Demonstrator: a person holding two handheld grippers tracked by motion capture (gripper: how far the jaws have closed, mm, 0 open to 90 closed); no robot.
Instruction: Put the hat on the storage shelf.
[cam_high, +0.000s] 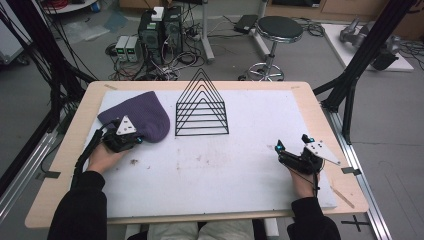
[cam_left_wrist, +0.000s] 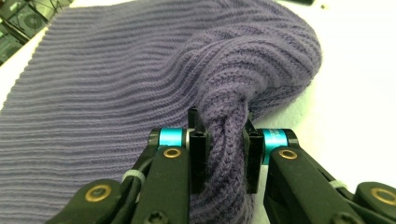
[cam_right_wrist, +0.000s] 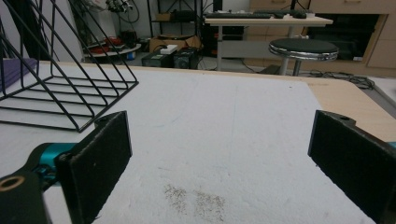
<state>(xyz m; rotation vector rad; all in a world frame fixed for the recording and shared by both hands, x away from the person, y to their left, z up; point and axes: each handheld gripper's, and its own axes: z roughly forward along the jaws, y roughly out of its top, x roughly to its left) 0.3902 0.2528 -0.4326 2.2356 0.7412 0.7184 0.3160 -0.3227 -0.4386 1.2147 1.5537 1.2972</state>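
Currently, the purple knit hat (cam_high: 137, 117) lies on the white mat (cam_high: 240, 170) at the desk's (cam_high: 320, 117) far left. The left gripper (cam_left_wrist: 223, 140) is clamped on a bunched fold at the hat's near edge. Right of the hat stands a black wire rack (cam_high: 201, 107). The right gripper (cam_right_wrist: 219, 154) rests near the mat's right edge, jaws wide apart.

Your table (cam_high: 72, 150): white mat (cam_high: 250, 165) on top, carrying purple knit hat (cam_high: 142, 112) and black wire rack (cam_high: 201, 107).
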